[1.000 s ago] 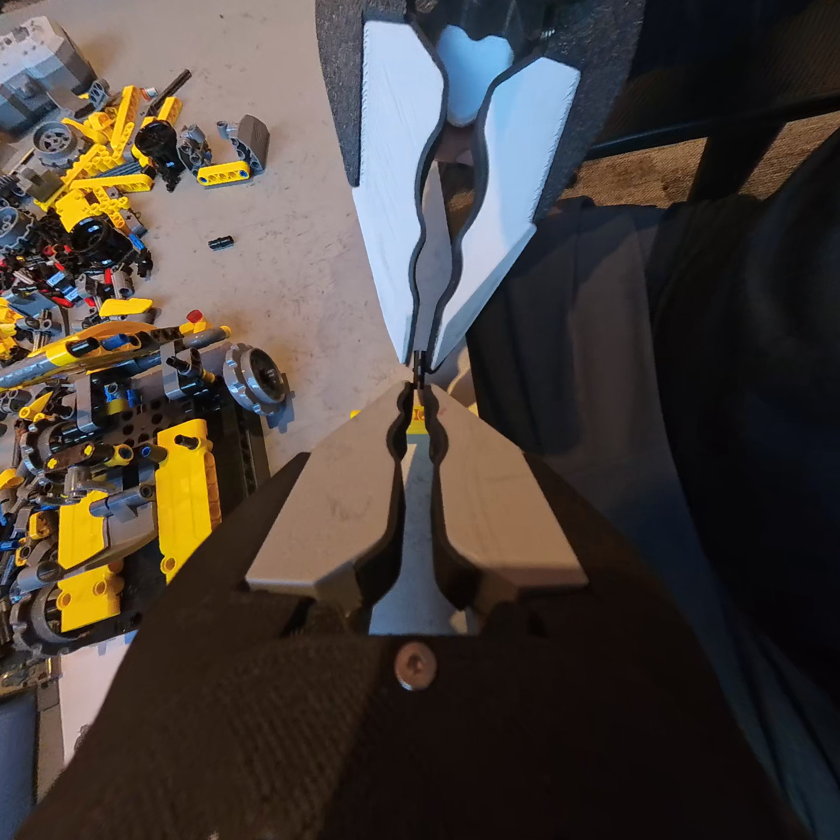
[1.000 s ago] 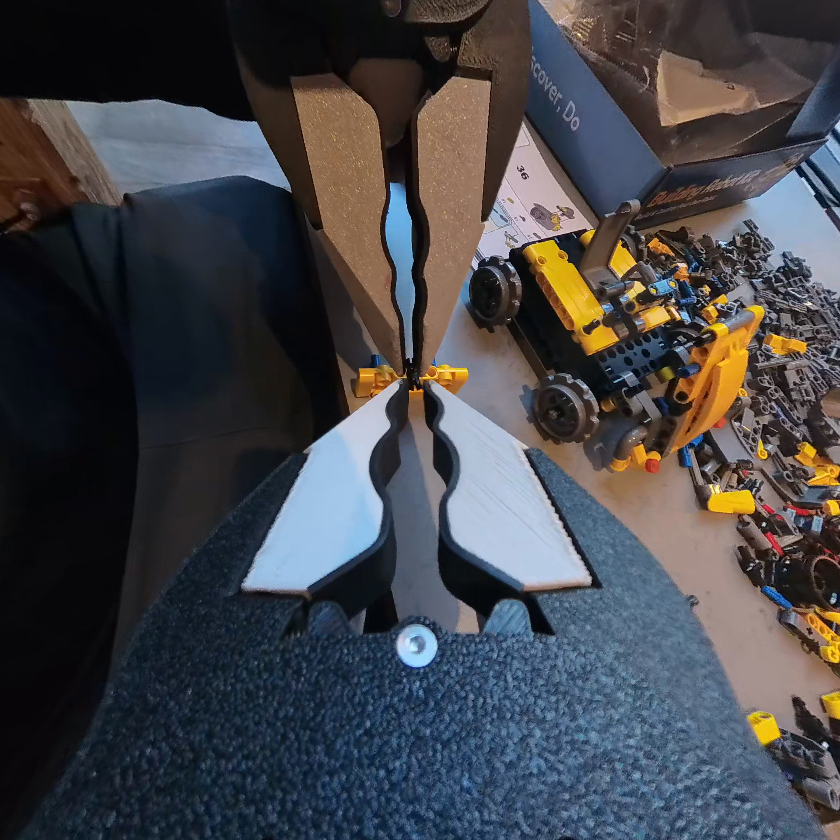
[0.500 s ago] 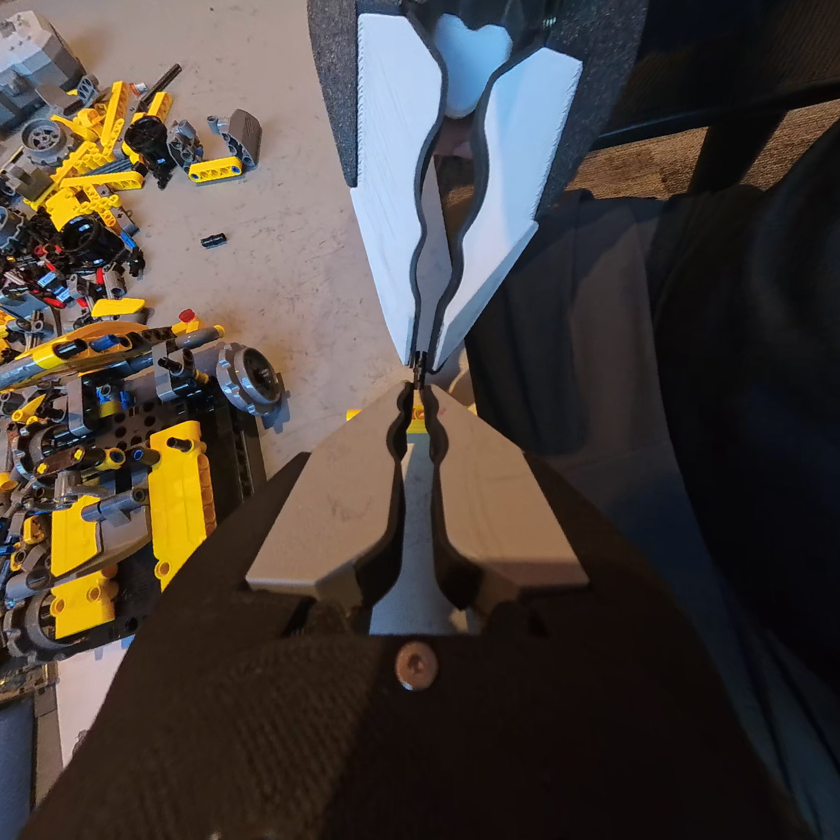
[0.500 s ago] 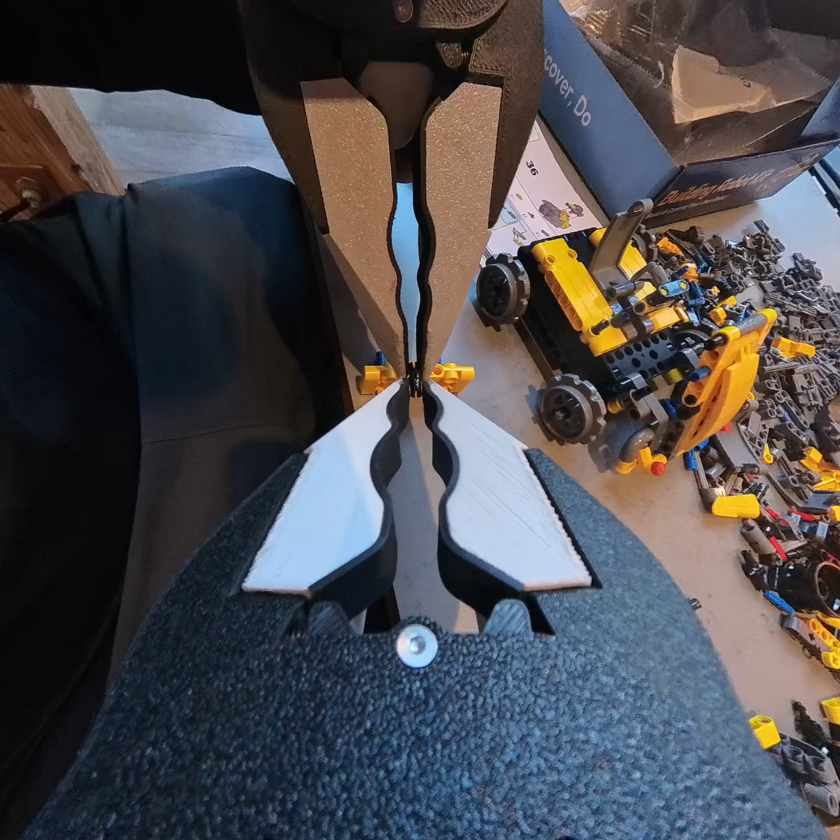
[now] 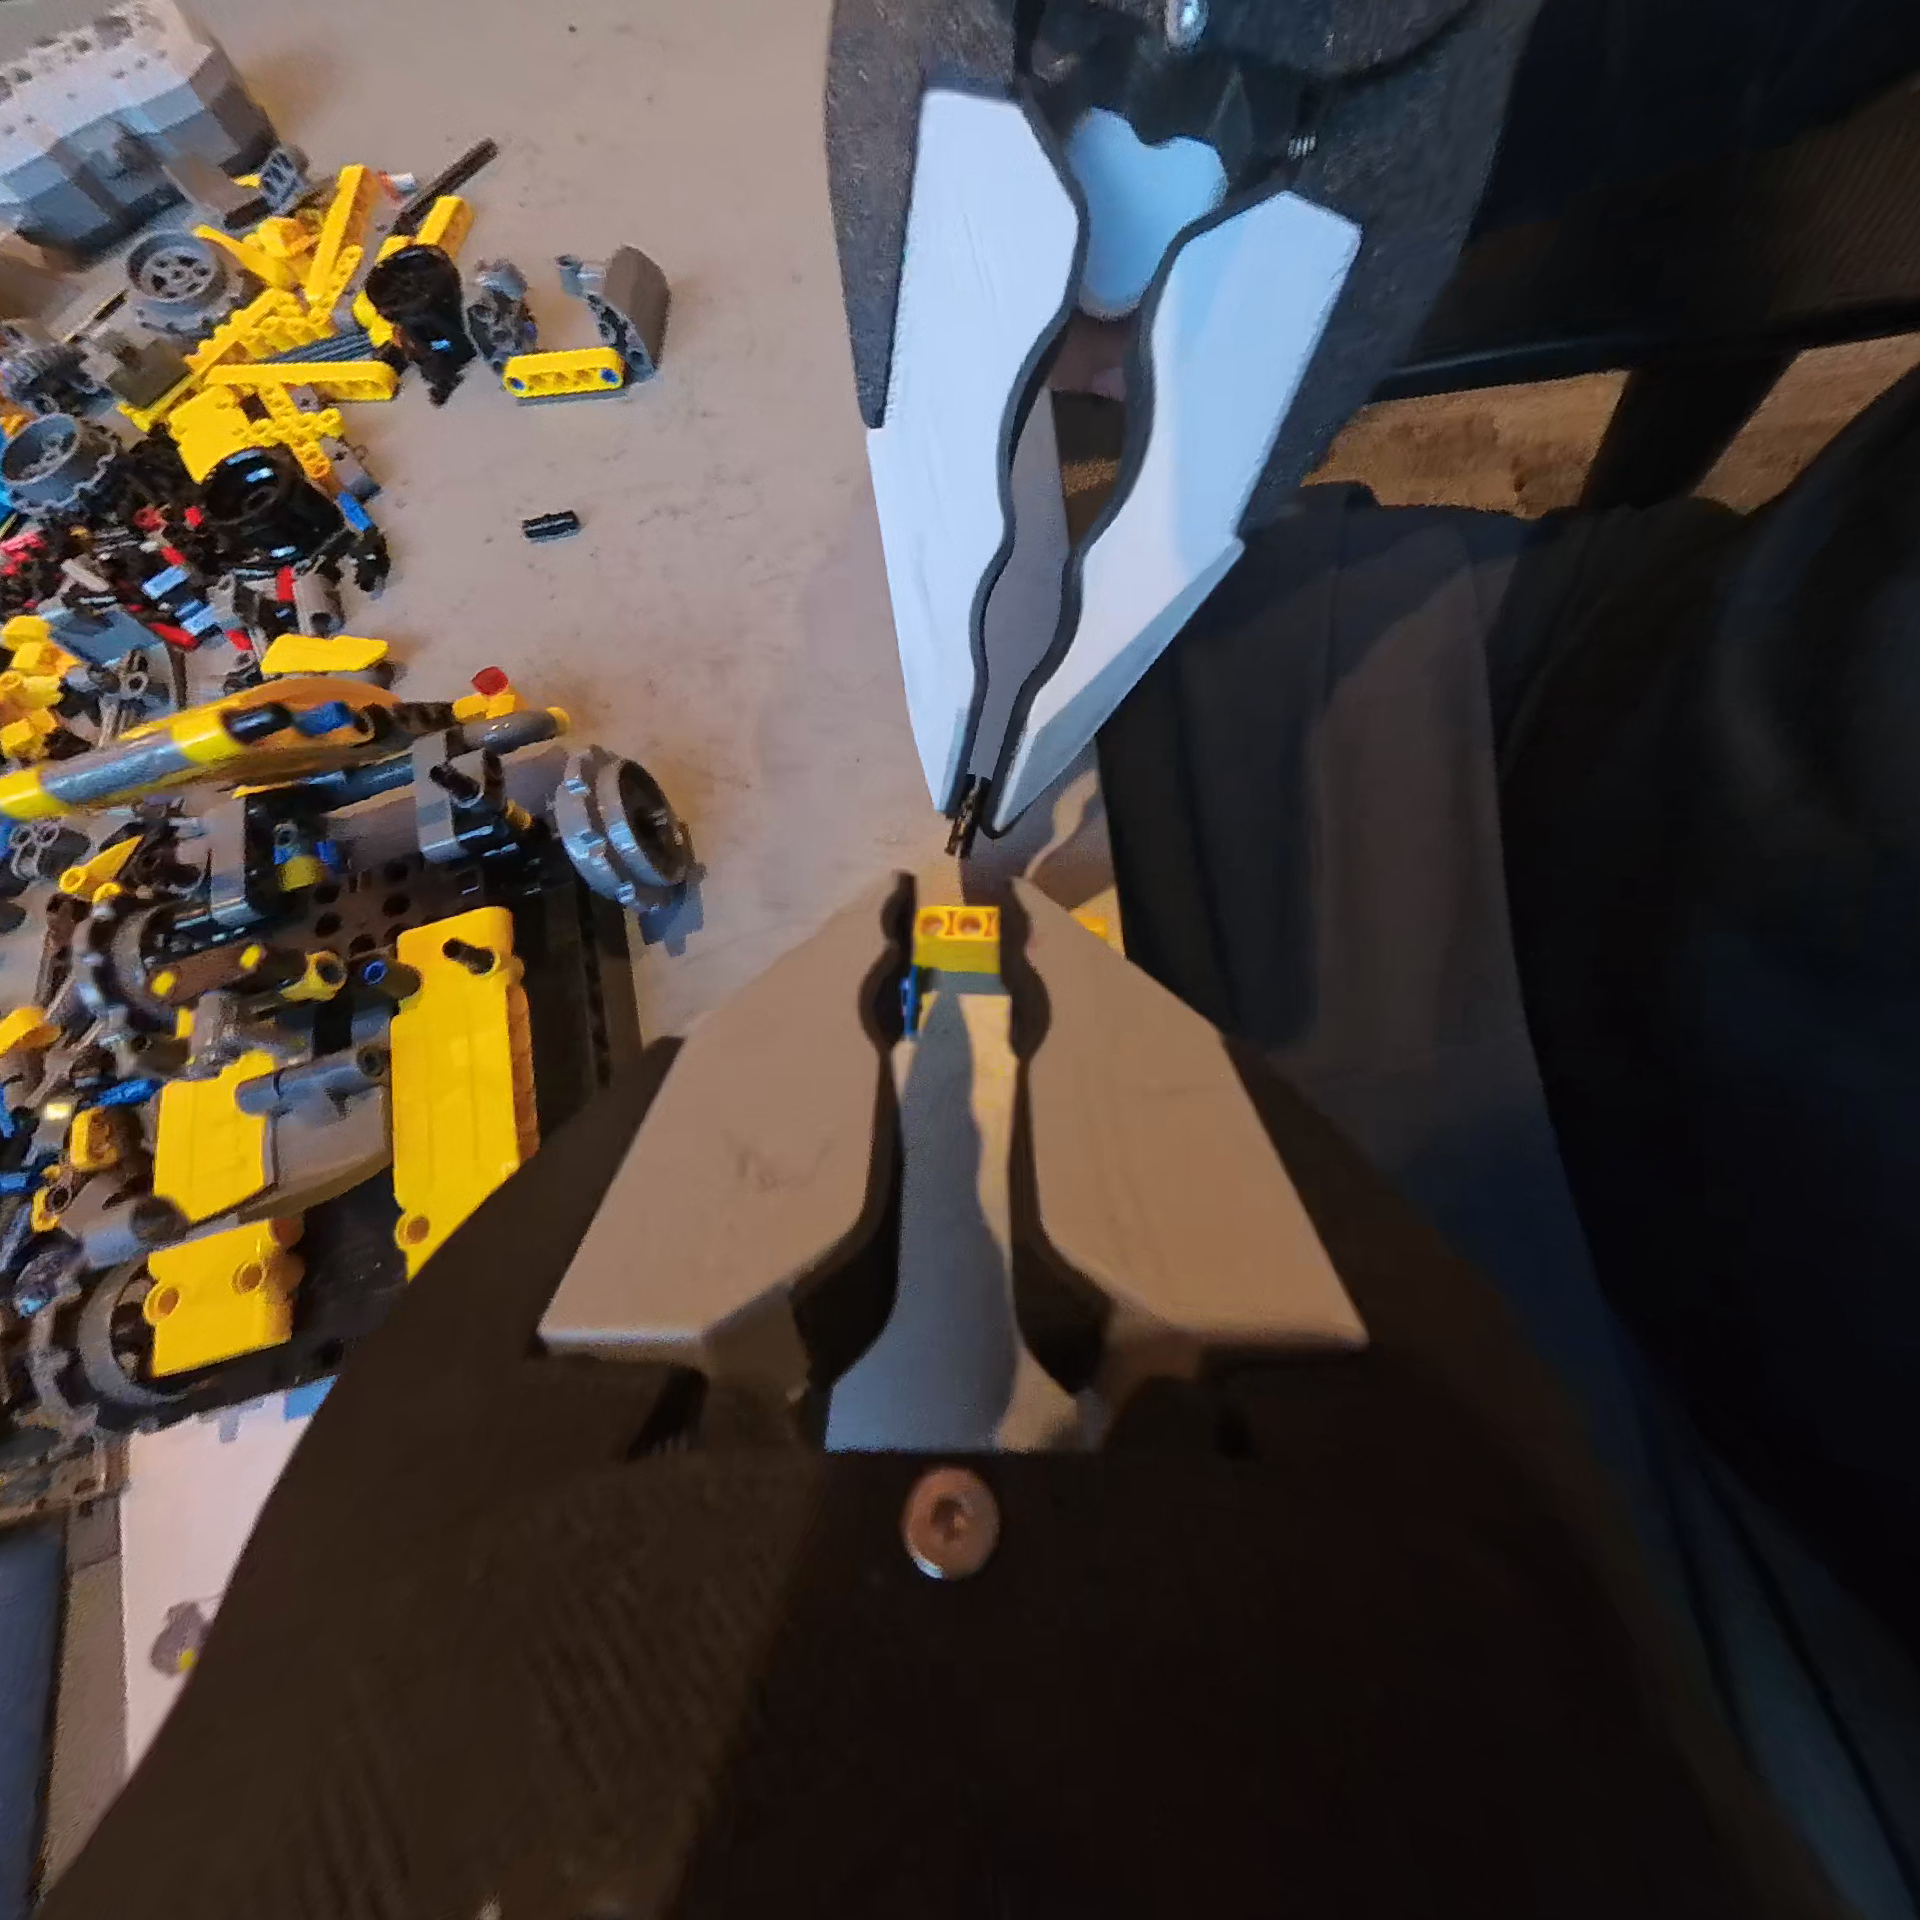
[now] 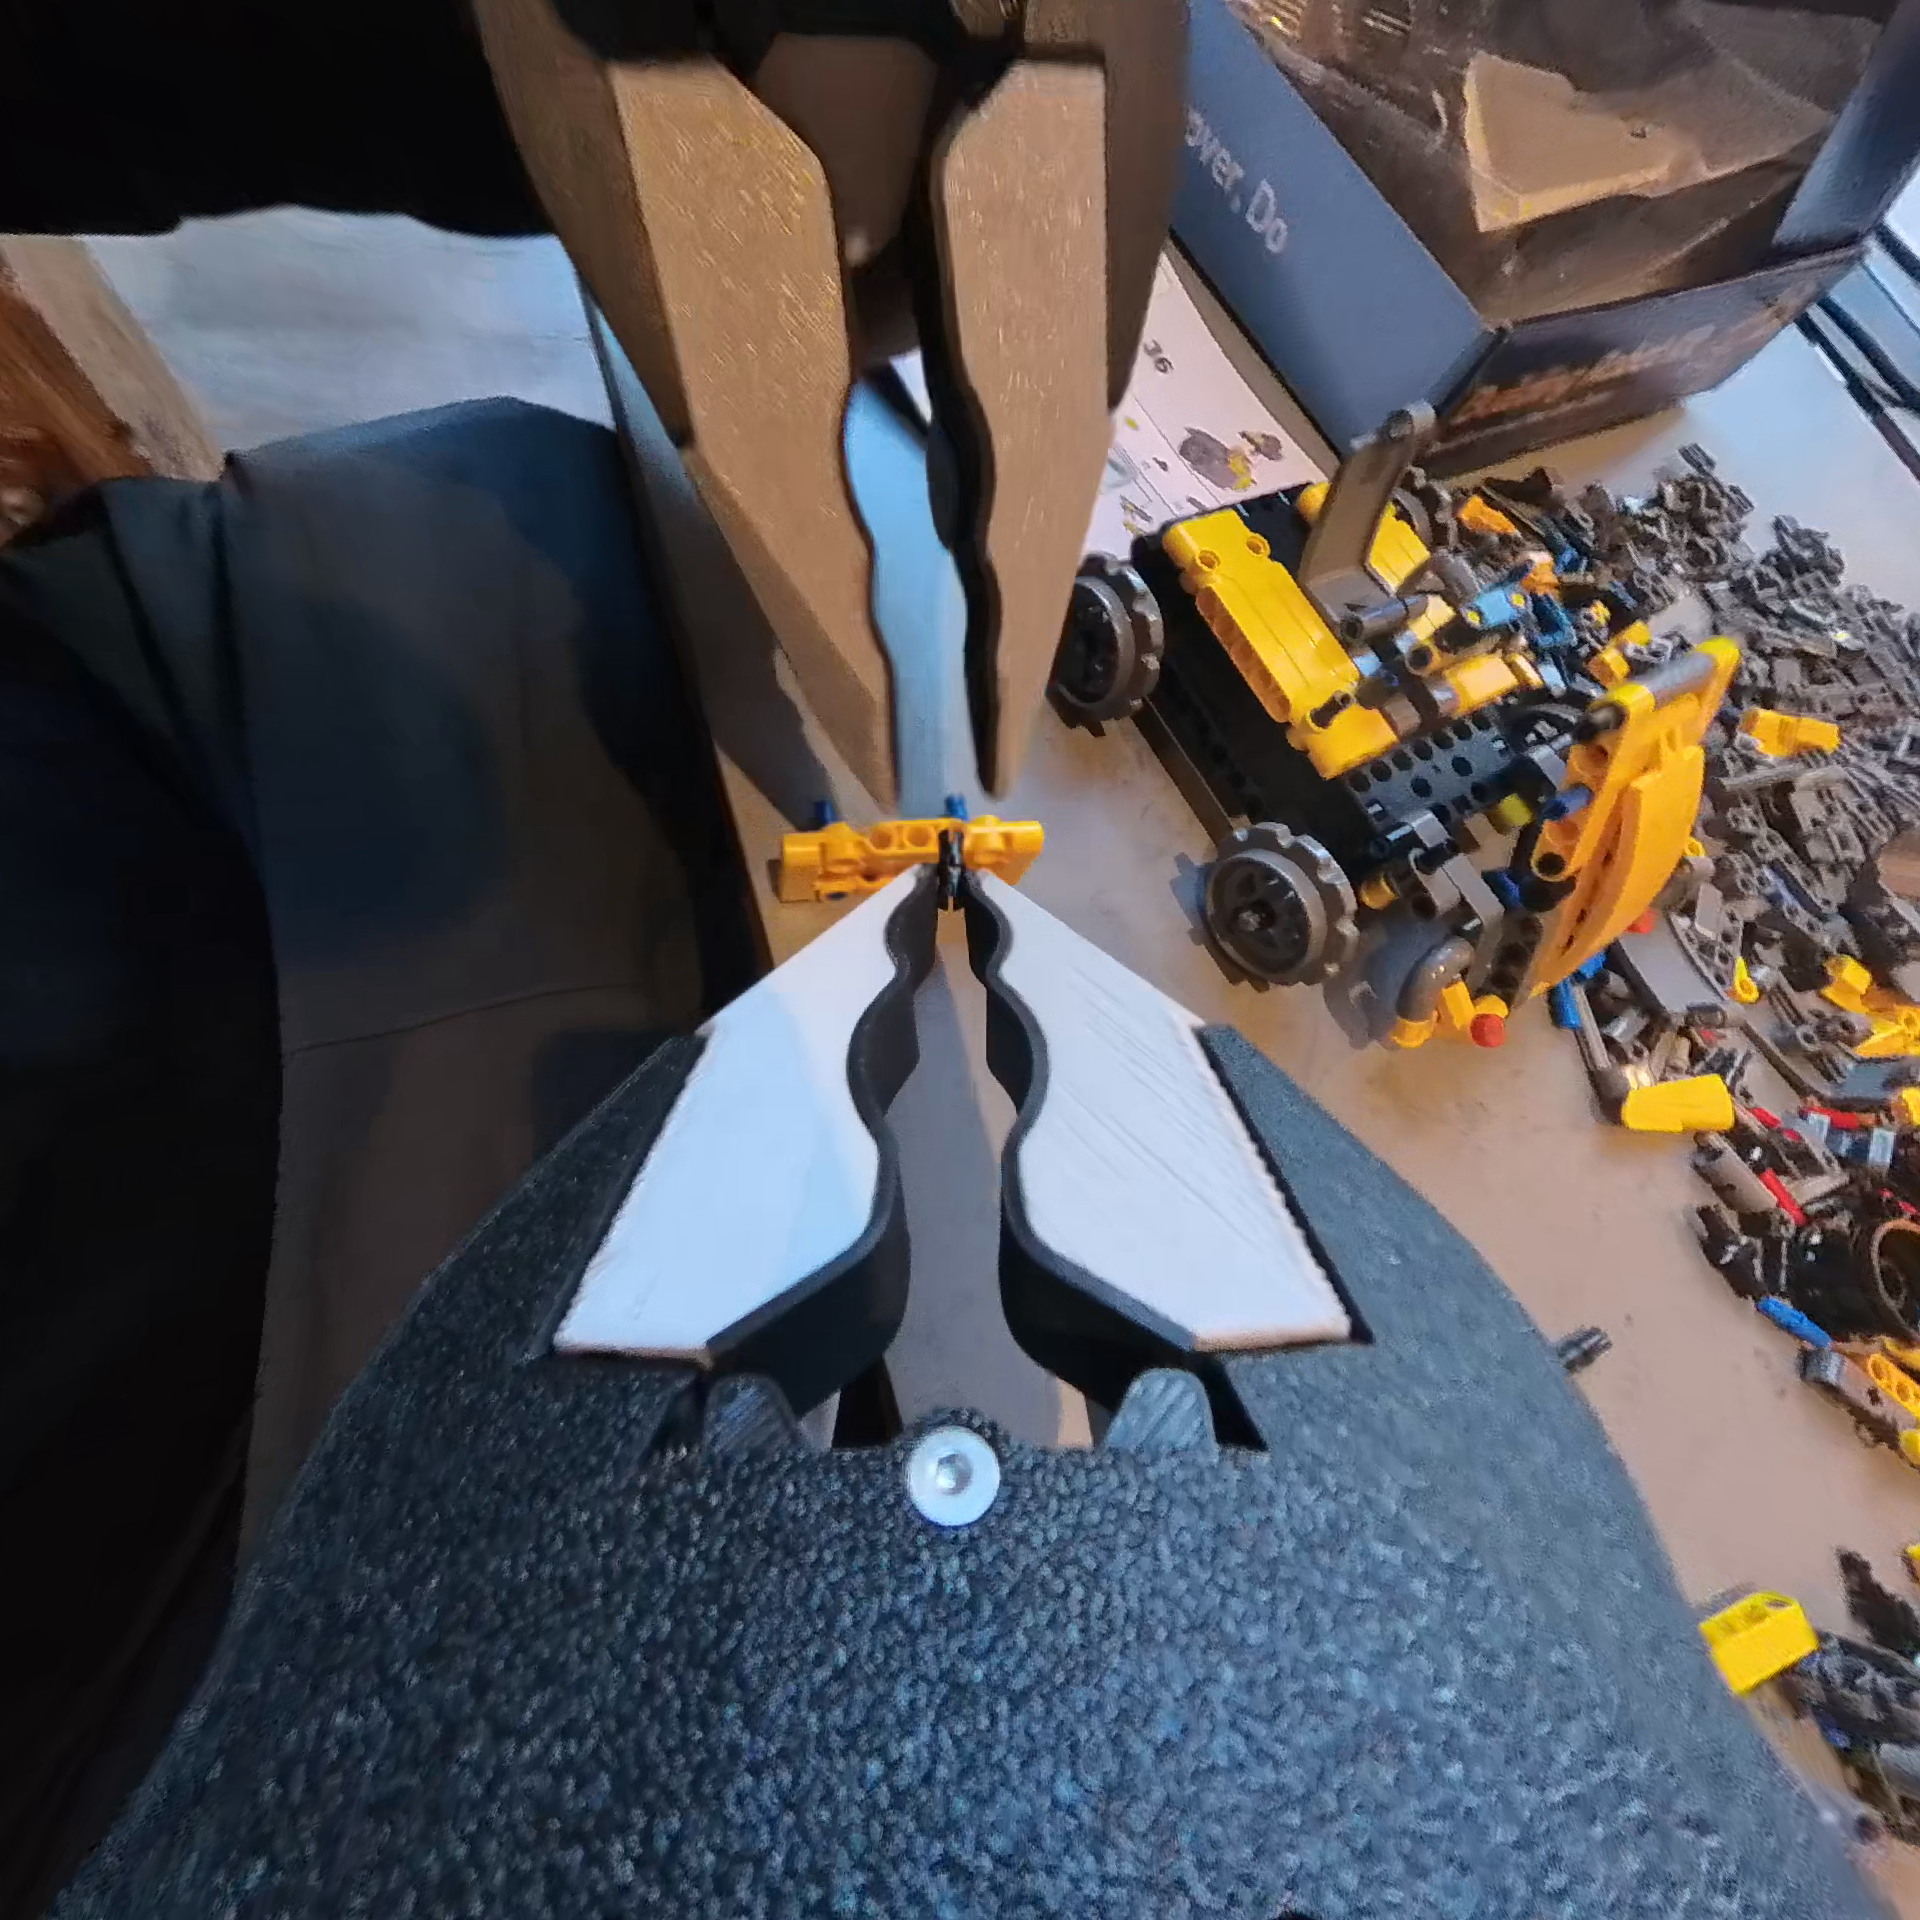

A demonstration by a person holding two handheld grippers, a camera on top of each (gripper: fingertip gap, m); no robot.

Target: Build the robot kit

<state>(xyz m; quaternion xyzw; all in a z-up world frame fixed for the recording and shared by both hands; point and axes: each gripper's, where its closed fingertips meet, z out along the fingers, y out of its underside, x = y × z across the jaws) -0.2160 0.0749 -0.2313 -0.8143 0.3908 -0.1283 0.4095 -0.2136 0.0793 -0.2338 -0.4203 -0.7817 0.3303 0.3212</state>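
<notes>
My right gripper (image 6: pixel 948 883), with white fingers, is shut on a small black pin (image 6: pixel 948 871). The pin meets the middle of a short yellow beam (image 6: pixel 883 844) with blue pins, near the table's edge. My left gripper (image 5: pixel 961 894), with grey fingers, faces it tip to tip with its jaws parted a little; the yellow beam (image 5: pixel 956 925) sits between its tips. In the right wrist view the left gripper (image 6: pixel 940 795) comes down from above, just behind the beam. I cannot tell whether the beam rests on the table or hangs on the pin.
A partly built yellow and black vehicle (image 6: pixel 1403 727) with grey toothed wheels stands on the beige table (image 5: pixel 727 623). Loose parts lie heaped beyond it (image 6: pixel 1818 935). A dark blue box (image 6: pixel 1455 260) and a printed booklet (image 6: pixel 1195 447) lie behind. A person's dark clothing (image 5: pixel 1558 935) is past the table edge. The grippers are tip to tip, or close to it.
My left gripper's jaws have parted from the yellow beam they were shut on. My right gripper stays shut on the black pin. Both grippers are slightly blurred from movement.
</notes>
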